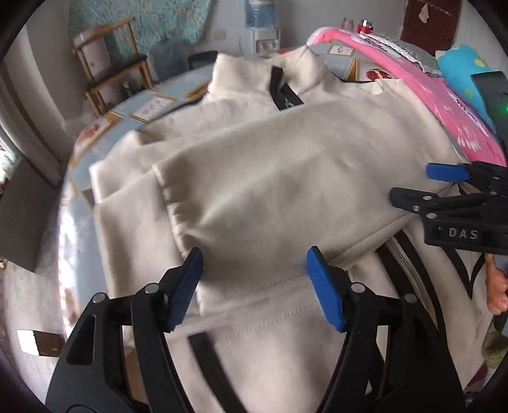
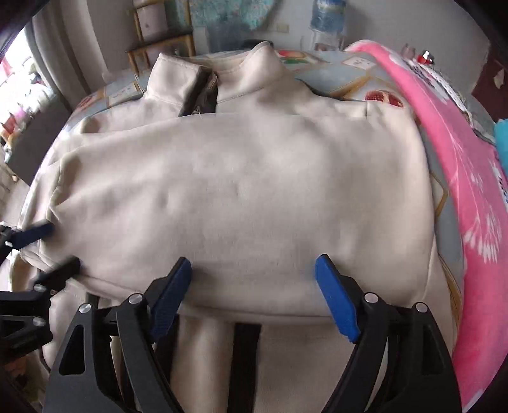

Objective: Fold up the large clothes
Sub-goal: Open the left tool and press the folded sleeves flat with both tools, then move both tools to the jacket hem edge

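A cream zip-neck jacket (image 1: 270, 178) lies on the table with its collar far from me and its sleeves folded across the chest; it also shows in the right wrist view (image 2: 241, 197). My left gripper (image 1: 254, 257) is open, its blue pads straddling the near edge of the folded sleeve, holding nothing. My right gripper (image 2: 254, 265) is open over the same folded edge, further right. The right gripper also shows at the right of the left wrist view (image 1: 409, 184), and the left gripper at the left edge of the right wrist view (image 2: 62, 246).
A pink blanket (image 2: 460, 206) lies along the table's right side, with a blue cushion (image 1: 460, 70) behind it. The table has a patterned blue cloth (image 1: 143, 111). A wooden chair (image 1: 108, 66) and a water dispenser (image 1: 260, 28) stand beyond the table.
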`<state>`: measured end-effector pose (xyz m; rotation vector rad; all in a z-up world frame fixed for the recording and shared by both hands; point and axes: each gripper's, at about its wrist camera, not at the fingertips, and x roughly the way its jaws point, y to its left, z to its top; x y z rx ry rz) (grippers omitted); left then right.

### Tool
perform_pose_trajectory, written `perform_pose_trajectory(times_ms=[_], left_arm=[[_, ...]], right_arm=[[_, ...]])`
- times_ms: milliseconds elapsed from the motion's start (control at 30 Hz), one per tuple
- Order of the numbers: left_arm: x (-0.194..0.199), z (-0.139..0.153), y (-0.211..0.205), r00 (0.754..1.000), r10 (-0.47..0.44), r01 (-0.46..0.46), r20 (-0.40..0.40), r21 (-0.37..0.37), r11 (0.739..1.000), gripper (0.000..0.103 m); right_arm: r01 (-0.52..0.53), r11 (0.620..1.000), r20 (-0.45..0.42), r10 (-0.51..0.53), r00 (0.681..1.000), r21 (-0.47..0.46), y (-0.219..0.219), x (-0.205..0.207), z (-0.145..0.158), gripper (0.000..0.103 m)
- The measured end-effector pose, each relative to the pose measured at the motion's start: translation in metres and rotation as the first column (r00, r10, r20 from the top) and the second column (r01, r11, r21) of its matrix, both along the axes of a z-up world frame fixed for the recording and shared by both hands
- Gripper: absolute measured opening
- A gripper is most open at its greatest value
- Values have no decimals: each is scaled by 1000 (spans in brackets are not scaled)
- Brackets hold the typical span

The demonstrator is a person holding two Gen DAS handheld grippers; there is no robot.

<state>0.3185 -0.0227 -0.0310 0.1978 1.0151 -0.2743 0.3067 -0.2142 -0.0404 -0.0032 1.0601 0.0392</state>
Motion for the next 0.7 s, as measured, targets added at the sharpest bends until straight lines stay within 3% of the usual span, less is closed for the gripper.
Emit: perform_pose_trajectory(times_ms=[67, 200, 300, 467, 600, 700], left_arm=[[-17, 16, 2, 999, -4, 5, 35, -24, 1000, 65], [-63, 36, 9, 997, -18, 20, 81, -25, 999, 70], [-96, 34, 16, 999, 0, 1, 47, -40, 999, 71], [-151, 12, 35, 998, 59, -60, -17, -56, 997, 74], [-169, -8, 40, 994, 87, -89, -60, -31, 996, 76], [-179, -10, 49, 992, 120, -123, -50, -54, 991, 76]], right_arm=[[-39, 997, 69, 35, 997, 59, 1, -29, 24, 78], [-48, 998, 131, 42, 990, 41, 2, -86, 44, 85], [-53, 994, 96, 43, 994, 99, 1, -126, 33, 85], [-64, 993, 26, 62, 998, 98, 14, -182, 3, 87], [-53, 992, 7, 52, 999, 117, 13, -202, -12, 87], [-50, 995, 12, 49, 999, 87, 13, -208, -19, 87]])
